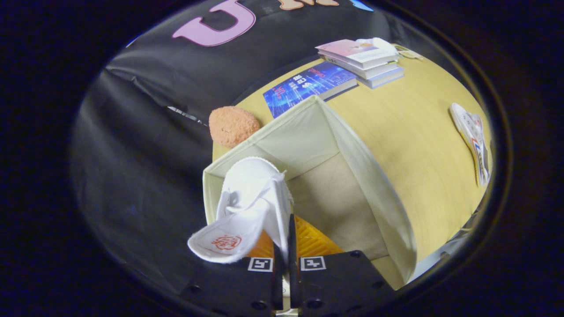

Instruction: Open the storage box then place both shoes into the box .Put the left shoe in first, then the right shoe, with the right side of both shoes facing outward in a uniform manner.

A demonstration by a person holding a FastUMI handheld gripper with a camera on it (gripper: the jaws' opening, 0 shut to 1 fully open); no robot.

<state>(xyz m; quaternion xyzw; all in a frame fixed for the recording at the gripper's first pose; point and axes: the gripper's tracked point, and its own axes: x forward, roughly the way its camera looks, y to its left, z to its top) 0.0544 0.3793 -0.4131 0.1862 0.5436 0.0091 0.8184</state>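
At lower centre, the hand-held gripper [284, 246] is pinching the white shoe [253, 207] between nearly closed fingers, holding it inside the open storage box [352, 145], against its left wall. Farther off, at the right, the second shoe [473, 141] is lying on the tabletop [418, 132].

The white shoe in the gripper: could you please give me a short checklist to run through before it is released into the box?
1. Grip: the gripper is pinched on the white shoe's edge. Ok.
2. Box open: no lid in the way, the inside is bare. Ok.
3. Shoe over the box: it hangs at the near corner, its tongue flopping over the rim. Not ok yet.
4. Left shoe first: cannot tell whether this is the left one.
5. Right side facing outward: cannot tell.
6. Second shoe waiting on the table, beyond the box. Ok.
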